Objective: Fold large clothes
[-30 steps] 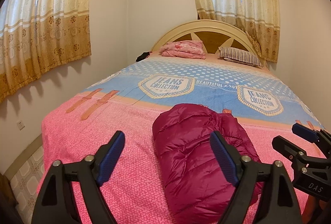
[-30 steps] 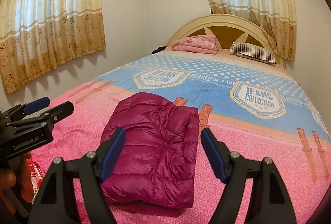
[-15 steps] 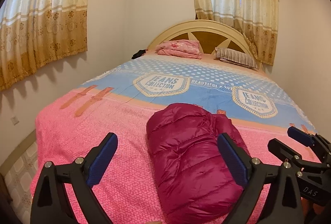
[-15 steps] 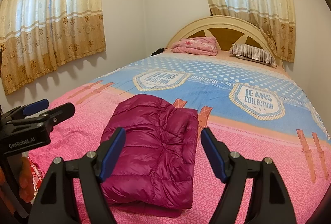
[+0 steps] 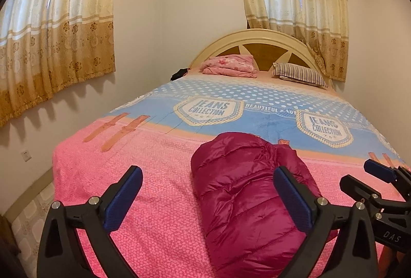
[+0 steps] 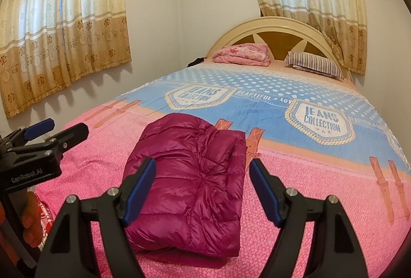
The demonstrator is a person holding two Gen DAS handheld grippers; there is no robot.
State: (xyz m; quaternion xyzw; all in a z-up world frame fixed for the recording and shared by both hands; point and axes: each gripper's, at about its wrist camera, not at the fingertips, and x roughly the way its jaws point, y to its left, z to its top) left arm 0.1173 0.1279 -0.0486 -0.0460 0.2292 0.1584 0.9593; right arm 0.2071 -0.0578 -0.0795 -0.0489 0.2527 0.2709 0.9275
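A magenta puffer jacket (image 5: 244, 188) (image 6: 190, 162) lies folded into a thick bundle on the pink end of the bed cover (image 5: 143, 201). My left gripper (image 5: 206, 175) hovers just short of it, over its left side. Its jaws are opening wide and the blue pads (image 5: 123, 198) touch nothing. My right gripper (image 6: 203, 165) hangs open above the bundle's near end, pads clear of the fabric. Each gripper also shows at the other view's edge: the right gripper (image 5: 372, 175) and the left gripper (image 6: 51, 129), with a hand (image 6: 30, 221) below it.
The bed fills the room's middle, with a blue and pink printed cover (image 6: 308, 103). A folded pink quilt (image 5: 231, 66) and a striped pillow (image 5: 300, 74) lie by the headboard (image 5: 259, 39). Curtained windows (image 5: 51, 34) and a wall run close along the left; tiled floor (image 5: 28, 216) shows there.
The left gripper's jaws have spread wider apart. The right gripper and the jacket are as they were.
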